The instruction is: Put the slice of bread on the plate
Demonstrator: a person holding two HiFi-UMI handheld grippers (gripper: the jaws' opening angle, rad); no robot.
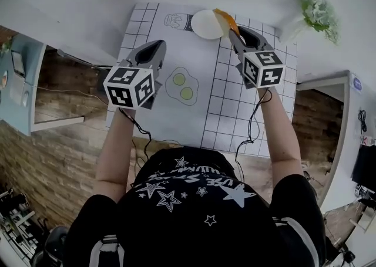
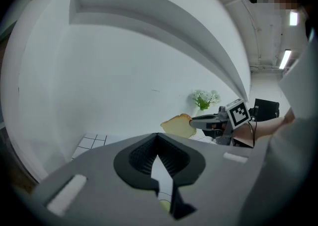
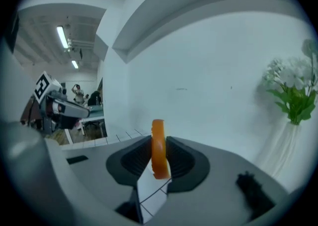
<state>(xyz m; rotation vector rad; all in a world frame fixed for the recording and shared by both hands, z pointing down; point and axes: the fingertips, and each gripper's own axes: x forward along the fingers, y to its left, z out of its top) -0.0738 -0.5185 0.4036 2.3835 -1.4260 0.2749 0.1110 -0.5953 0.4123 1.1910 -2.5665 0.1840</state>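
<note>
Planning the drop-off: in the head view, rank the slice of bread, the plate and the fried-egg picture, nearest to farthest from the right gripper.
1. slice of bread, between the jaws of the right gripper.
2. plate, just left of the bread.
3. fried-egg picture, mid-mat, nearer the person.

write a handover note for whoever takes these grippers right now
Grippers: left claw shut and empty, above the mat; right claw shut on the slice of bread, held on edge.
Things: plate bare, at the mat's far edge; bread at its right rim.
Done: bread picked up and carried to the plate.
Left: lay it flat on the plate, open, pull back.
</note>
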